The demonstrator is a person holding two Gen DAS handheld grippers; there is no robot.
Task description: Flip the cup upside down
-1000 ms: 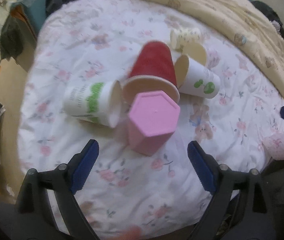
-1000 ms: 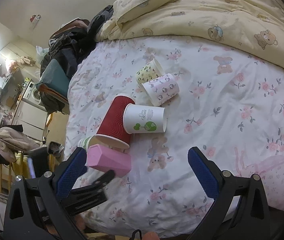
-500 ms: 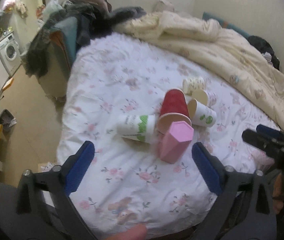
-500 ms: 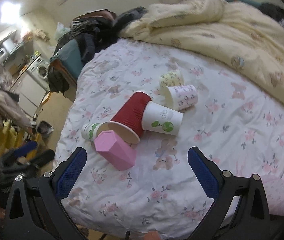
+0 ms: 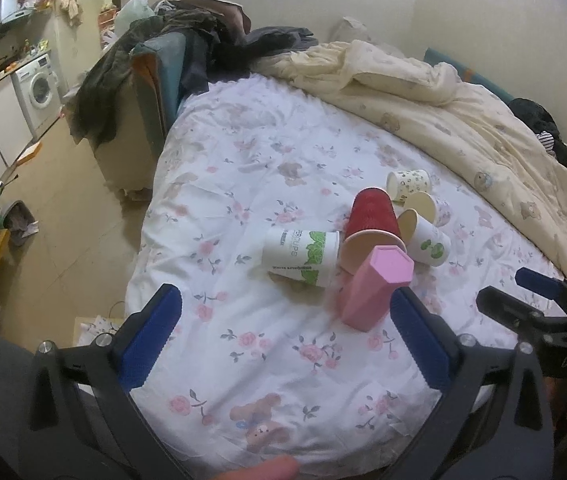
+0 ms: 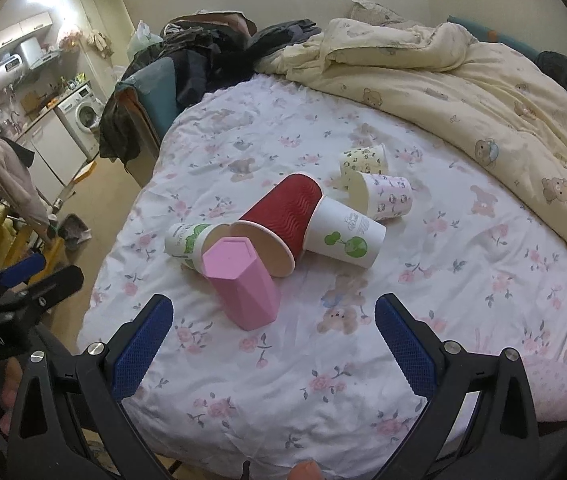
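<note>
A pink hexagonal cup [image 5: 371, 286] [image 6: 241, 286] stands mouth down on the floral bedsheet [image 5: 283, 360], closed base up. Behind it lie several paper cups on their sides: a red ribbed one [image 5: 371, 216] [image 6: 283, 220], a white one with green print [image 5: 303, 258] [image 6: 187, 238], and a white one with a green globe [image 5: 427, 240] [image 6: 343, 236]. My left gripper [image 5: 287, 344] is open and empty, held back from the cups. My right gripper [image 6: 273, 344] is open and empty, just short of the pink cup.
Two small patterned cups [image 6: 363, 162] [image 6: 387, 200] lie further back. A cream bear-print duvet [image 6: 483, 80] is piled at the far right. The bed's left edge drops to the floor [image 5: 63, 220]; a chair heaped with clothes [image 5: 155, 60] stands beside it.
Both grippers have pulled back and risen from the cups, so more of the bed and room shows. The pink cup stays mouth down. Both grippers remain open.
</note>
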